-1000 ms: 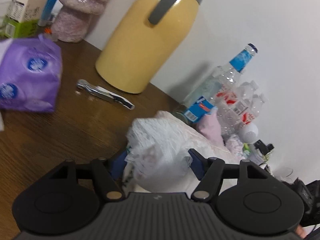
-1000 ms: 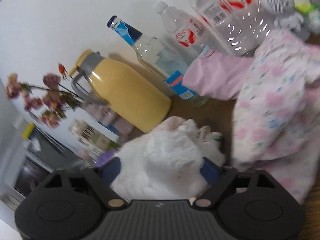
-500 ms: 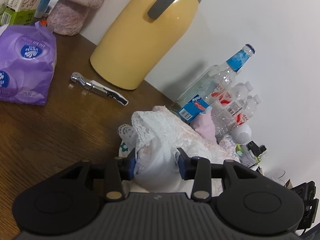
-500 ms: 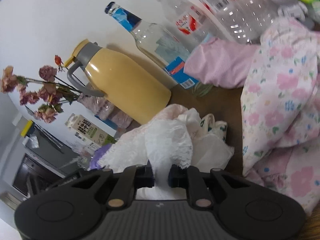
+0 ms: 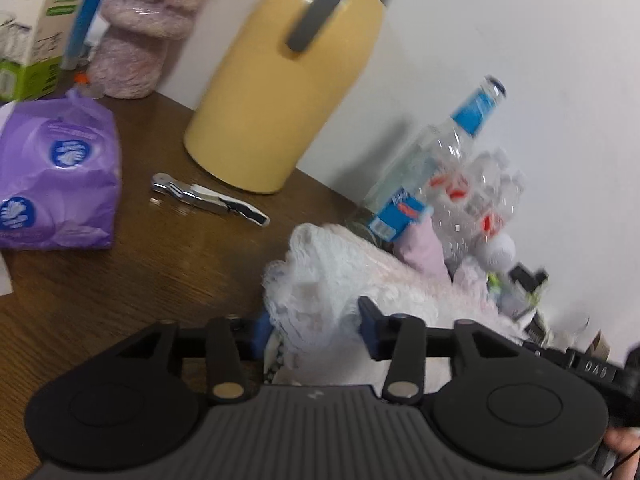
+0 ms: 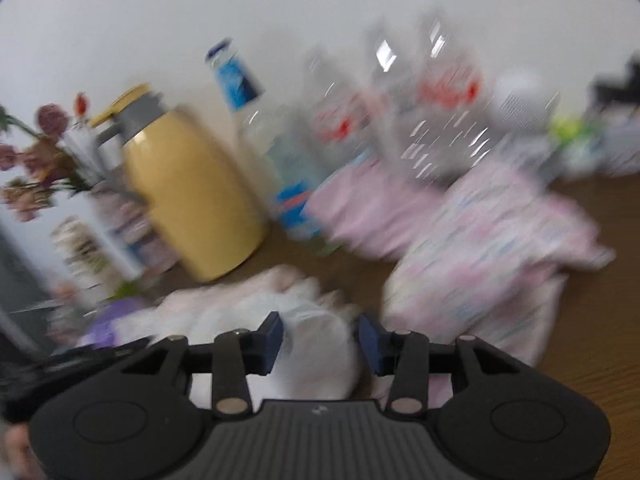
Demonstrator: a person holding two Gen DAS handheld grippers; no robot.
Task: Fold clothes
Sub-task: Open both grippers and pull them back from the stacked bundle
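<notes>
Holding the white lace garment [image 5: 320, 280] between both tools, you have just loosened your hold on it. The left hand-held gripper [image 5: 312, 332] pinched the lace tightly half a second ago; its jaws have just been opening, and now they stand partly spread with the bunched cloth still filling the gap. Whether the blue pads still press on it, you cannot tell from this view. The right hand-held gripper [image 6: 320, 338] was clamped on a narrow tuft half a second ago; its jaws have also just been opening, and a bright rounded bulge of the same garment [image 6: 316, 344] sits between them with a sliver of space showing at each side, so it looks released rather than gripped. The right view is heavily smeared, which fits a quick lift and roll of that wrist.

The garment lies crumpled on the wooden table [image 5: 120, 280], towards its back edge by the wall, just in front of the blue-labelled glass bottle [image 5: 432, 168] and right of the yellow flask [image 5: 288, 92]. A floral pink garment [image 6: 492, 248] lies heaped beside it, nearer the clear plastic bottles [image 6: 440, 120].

For the folding, this probably means you are changing grip: nothing is flat yet, no fold is made, and the lace still needs spreading out.
</notes>
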